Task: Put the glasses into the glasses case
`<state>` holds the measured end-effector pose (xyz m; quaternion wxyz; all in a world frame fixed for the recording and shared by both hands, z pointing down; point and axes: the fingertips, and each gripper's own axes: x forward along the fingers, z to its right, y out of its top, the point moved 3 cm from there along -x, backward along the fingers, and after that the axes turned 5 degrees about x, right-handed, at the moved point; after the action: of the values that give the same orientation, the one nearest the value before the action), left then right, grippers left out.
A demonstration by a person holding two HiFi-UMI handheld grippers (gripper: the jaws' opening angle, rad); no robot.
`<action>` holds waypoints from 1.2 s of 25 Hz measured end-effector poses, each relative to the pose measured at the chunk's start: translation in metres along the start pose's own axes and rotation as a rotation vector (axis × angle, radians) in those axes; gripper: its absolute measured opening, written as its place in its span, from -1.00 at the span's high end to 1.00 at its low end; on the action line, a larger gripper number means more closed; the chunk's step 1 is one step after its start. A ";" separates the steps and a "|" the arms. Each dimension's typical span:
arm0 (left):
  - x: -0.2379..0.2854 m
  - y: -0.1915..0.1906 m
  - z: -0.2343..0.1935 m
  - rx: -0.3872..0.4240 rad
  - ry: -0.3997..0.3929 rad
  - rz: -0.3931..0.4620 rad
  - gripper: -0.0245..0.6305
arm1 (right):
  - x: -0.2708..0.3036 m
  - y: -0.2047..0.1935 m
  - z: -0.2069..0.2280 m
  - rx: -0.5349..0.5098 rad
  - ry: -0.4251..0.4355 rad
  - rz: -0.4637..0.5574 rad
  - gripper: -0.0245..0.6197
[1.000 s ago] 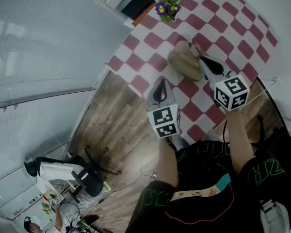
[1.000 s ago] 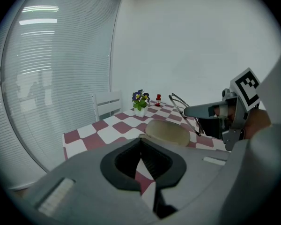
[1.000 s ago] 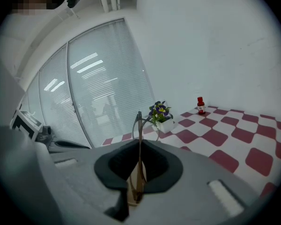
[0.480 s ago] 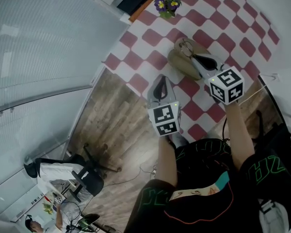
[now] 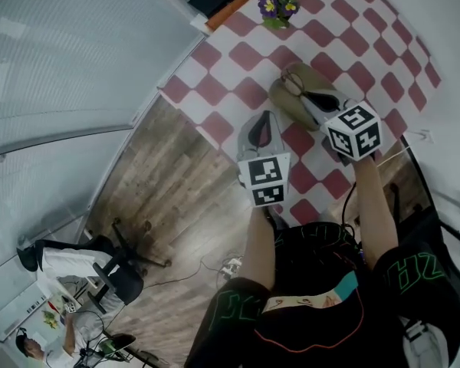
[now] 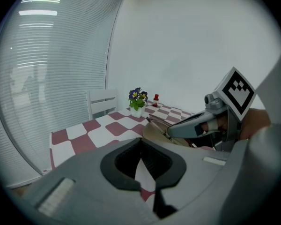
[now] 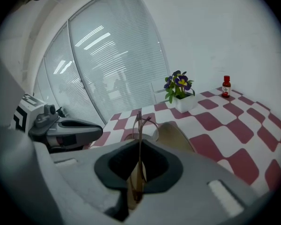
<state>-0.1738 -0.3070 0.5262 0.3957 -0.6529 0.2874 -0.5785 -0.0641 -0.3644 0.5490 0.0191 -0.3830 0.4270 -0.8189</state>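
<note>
Already the glasses (image 7: 139,123) are clamped edge-up by a thin part of the frame in the right gripper (image 7: 138,175). They are held just above the tan case (image 7: 178,137), which appears to lie open on the checked table (image 5: 230,56). As far as can be seen, nothing has been set inside it. The left gripper (image 6: 143,168) is held near and left of the case, apart from it, its jaws drawn almost together on nothing. Lowering the glasses into the shell, releasing them and probably closing the case are judged to remain.
</note>
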 end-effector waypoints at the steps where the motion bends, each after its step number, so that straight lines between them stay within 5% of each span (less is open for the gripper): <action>1: 0.001 0.002 -0.001 -0.002 -0.001 0.004 0.90 | 0.002 0.000 0.000 -0.004 0.005 -0.013 0.87; 30: 0.018 -0.006 -0.016 -0.078 0.017 -0.015 0.90 | 0.032 -0.023 -0.003 0.027 0.147 -0.280 0.87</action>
<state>-0.1872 -0.3223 0.5412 0.3632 -0.6649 0.3082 -0.5753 -0.0822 -0.3589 0.5840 -0.1214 -0.3775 0.3588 -0.8450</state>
